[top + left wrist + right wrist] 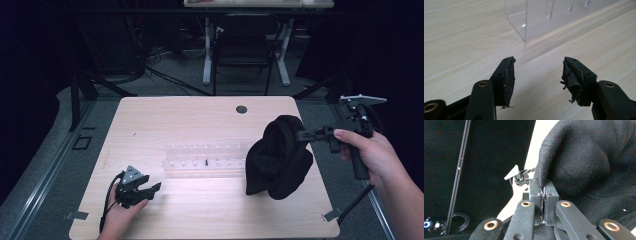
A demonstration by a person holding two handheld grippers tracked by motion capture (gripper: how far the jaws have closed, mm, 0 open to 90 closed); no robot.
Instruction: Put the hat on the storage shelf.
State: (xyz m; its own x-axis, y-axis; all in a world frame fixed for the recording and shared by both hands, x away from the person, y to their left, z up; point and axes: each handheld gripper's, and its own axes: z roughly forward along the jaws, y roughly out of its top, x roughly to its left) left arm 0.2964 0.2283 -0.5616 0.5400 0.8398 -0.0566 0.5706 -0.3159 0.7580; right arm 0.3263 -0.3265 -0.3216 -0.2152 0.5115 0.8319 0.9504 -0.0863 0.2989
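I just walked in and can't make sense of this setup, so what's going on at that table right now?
A person is working at a wooden table with a handheld gripper in each hand. The right gripper is shut on a black knit hat, holding it up by its edge over the table's right side so it hangs down. The left gripper rests low near the table's front left, jaws open and holding nothing. A clear plastic rack with slots sits mid-table, just beyond the left gripper.

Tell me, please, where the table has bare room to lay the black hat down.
The wooden table is bare behind the clear acrylic rack, and along the front edge between the left gripper and the black hat. The right-centre is crowded by the hanging hat.
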